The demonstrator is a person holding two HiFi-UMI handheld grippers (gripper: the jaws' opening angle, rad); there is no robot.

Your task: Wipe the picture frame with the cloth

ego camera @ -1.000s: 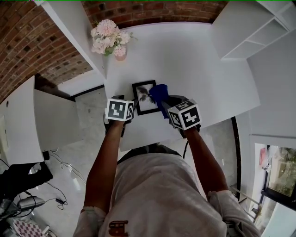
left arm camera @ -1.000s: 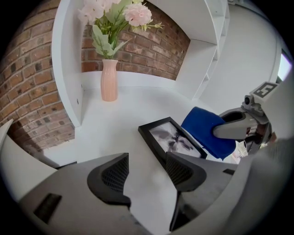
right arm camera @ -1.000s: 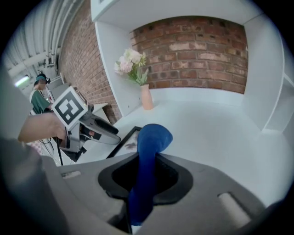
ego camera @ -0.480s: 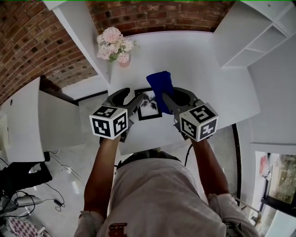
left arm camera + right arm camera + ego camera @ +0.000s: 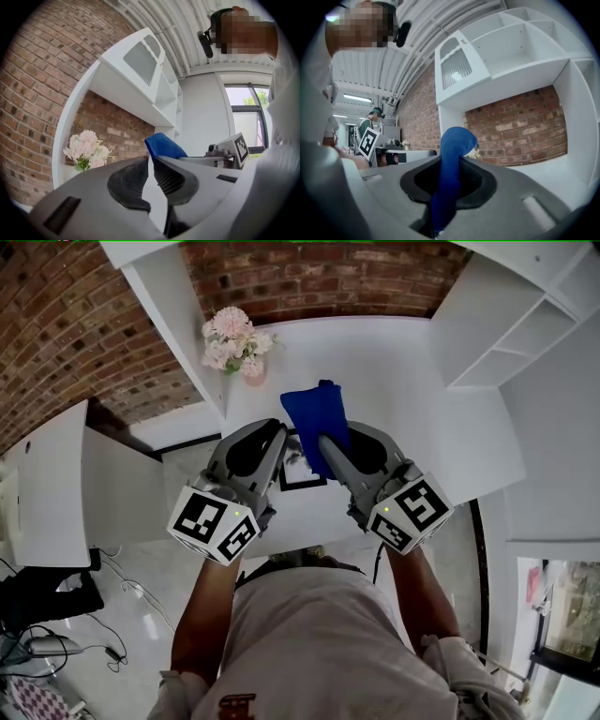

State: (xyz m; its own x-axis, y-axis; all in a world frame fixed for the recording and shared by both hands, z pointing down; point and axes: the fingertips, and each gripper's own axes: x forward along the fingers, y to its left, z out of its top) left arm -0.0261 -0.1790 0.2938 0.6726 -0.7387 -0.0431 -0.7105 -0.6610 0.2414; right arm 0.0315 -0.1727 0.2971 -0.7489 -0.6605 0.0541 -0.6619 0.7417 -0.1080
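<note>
Both the left gripper [image 5: 275, 435] and the right gripper [image 5: 325, 442] have come up off the worktop [image 5: 403, 381] toward the head camera. They have swung from pointing down to pointing level, so their marker cubes [image 5: 214, 523] now sit lower and larger in the head view. The left gripper's fingers [image 5: 129, 183], wide apart a second ago, are closing to a narrow gap with nothing between them. The blue cloth [image 5: 317, 413] has risen with the right gripper, and the picture frame [image 5: 298, 476], plainly seen earlier, is now mostly hidden beneath the two grippers.
</note>
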